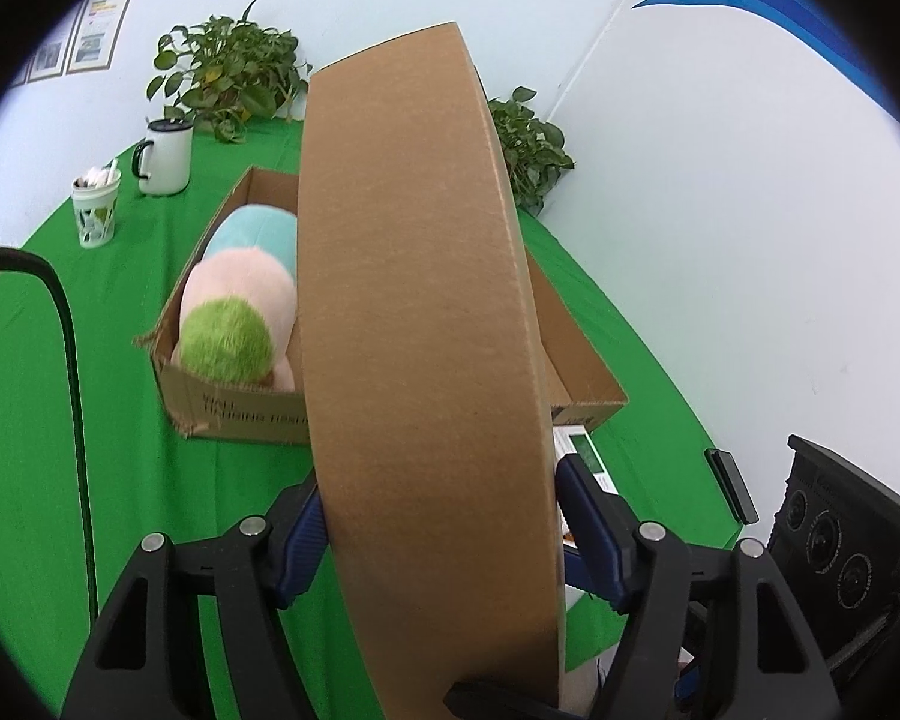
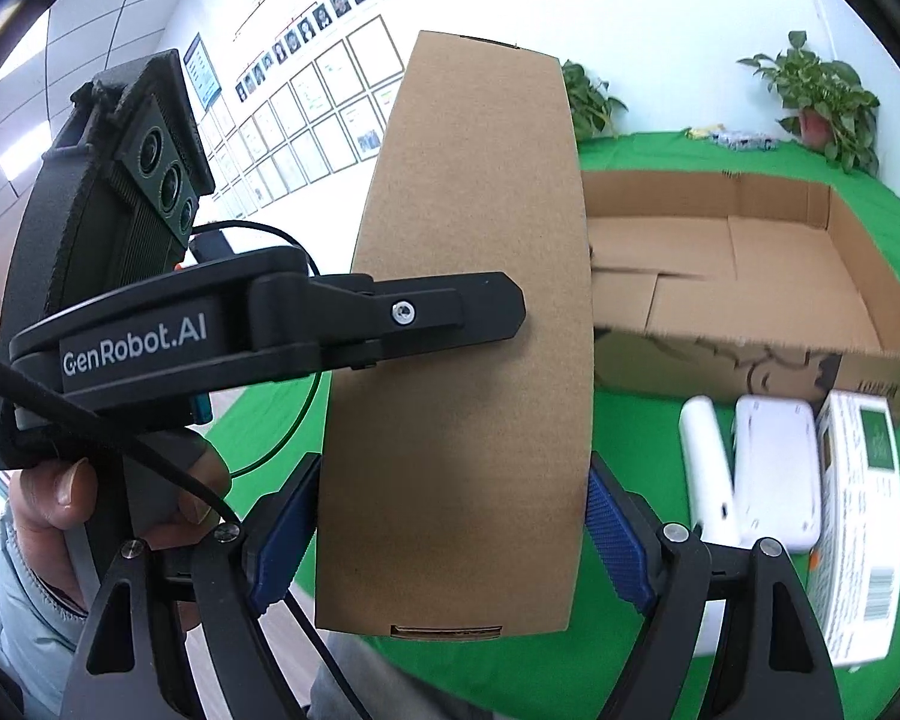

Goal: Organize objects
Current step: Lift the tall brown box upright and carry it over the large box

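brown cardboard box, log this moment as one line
held: brown cardboard box | by: left hand-held gripper, right hand-held gripper | position: above green tablecloth | open cardboard tray: ahead

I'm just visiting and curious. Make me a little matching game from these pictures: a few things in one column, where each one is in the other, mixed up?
Things:
1. plush toy
2. flat brown box
3. white mug
4. white printed carton

Places:
A. on the green cloth beside a patterned cup
B. between the fingers of both grippers
C. lying in the open cardboard tray
D. on the green cloth in front of the tray, next to a white device

Pairs: 1-C, 2-B, 3-A, 4-D
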Tool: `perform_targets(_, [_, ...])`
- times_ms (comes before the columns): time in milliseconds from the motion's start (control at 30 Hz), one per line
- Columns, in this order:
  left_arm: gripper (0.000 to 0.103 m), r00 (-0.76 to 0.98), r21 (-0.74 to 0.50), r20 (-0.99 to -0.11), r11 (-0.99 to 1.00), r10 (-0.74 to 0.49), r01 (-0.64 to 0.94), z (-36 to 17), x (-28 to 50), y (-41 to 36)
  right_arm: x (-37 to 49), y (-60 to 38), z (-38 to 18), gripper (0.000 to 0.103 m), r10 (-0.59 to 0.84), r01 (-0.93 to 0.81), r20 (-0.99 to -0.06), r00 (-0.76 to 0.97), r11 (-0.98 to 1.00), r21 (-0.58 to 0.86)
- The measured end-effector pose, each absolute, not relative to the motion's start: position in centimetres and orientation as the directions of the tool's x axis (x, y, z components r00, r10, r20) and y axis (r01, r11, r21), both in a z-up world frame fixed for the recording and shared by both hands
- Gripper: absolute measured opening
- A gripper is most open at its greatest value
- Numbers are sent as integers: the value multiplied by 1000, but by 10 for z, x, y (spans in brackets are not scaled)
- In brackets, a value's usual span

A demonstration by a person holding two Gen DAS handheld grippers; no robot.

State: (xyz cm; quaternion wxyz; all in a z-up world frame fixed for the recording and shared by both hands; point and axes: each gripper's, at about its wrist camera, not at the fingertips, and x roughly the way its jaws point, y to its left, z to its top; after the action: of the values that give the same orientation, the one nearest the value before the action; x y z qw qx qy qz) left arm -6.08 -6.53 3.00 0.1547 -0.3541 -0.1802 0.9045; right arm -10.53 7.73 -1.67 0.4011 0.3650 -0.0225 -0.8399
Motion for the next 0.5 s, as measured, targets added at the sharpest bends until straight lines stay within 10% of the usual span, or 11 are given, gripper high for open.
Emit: perform_targets(500, [70, -673, -447, -561, -861, 482, -243, 70, -150, -71, -175, 67, 30, 80, -652, 604, -569, -501, -734, 310])
